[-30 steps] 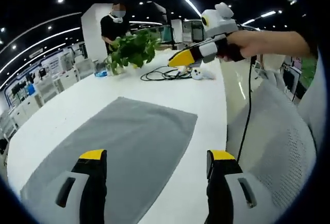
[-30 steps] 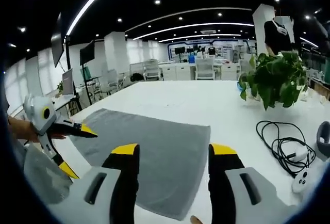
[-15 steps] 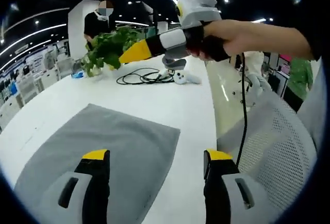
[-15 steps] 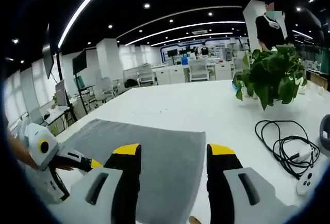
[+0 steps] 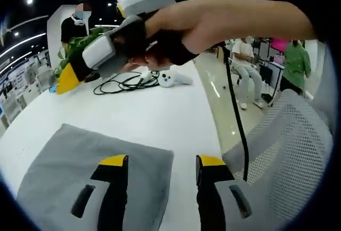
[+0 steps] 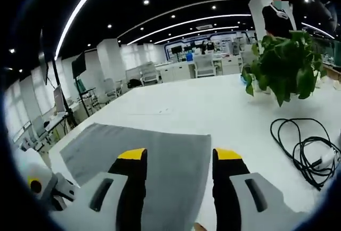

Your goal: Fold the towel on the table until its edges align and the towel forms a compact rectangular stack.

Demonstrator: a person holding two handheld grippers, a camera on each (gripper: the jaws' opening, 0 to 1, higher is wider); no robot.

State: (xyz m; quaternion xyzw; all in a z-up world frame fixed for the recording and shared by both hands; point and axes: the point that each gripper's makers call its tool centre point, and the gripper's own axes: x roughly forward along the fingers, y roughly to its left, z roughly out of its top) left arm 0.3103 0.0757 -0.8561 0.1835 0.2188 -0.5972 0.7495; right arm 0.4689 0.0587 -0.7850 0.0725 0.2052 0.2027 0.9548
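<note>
A grey towel (image 5: 90, 162) lies flat on the white table (image 5: 160, 114). In the left gripper view its near right corner sits between and under my left gripper (image 5: 162, 162), whose jaws stand open with nothing between them. A hand holds my right gripper (image 5: 66, 79) above the table, yellow tips pointing left toward the towel's far side. In the right gripper view the towel (image 6: 144, 146) spreads ahead and to the left, its right edge under my open right gripper (image 6: 179, 156). The white body of my left gripper (image 6: 45, 188) shows low at the left.
A potted plant (image 6: 287, 66), a coiled black cable (image 6: 303, 146) and a white controller (image 5: 173, 78) lie on the table beyond the towel. A person (image 5: 80, 23) stands behind the plant. A mesh chair (image 5: 287, 151) stands off the table's edge, with people seated beyond it.
The left view has swung right and lower toward the towel's corner. The hand with my right gripper now reaches much further left and nearer. In the right view my left gripper has sunk to the bottom-left.
</note>
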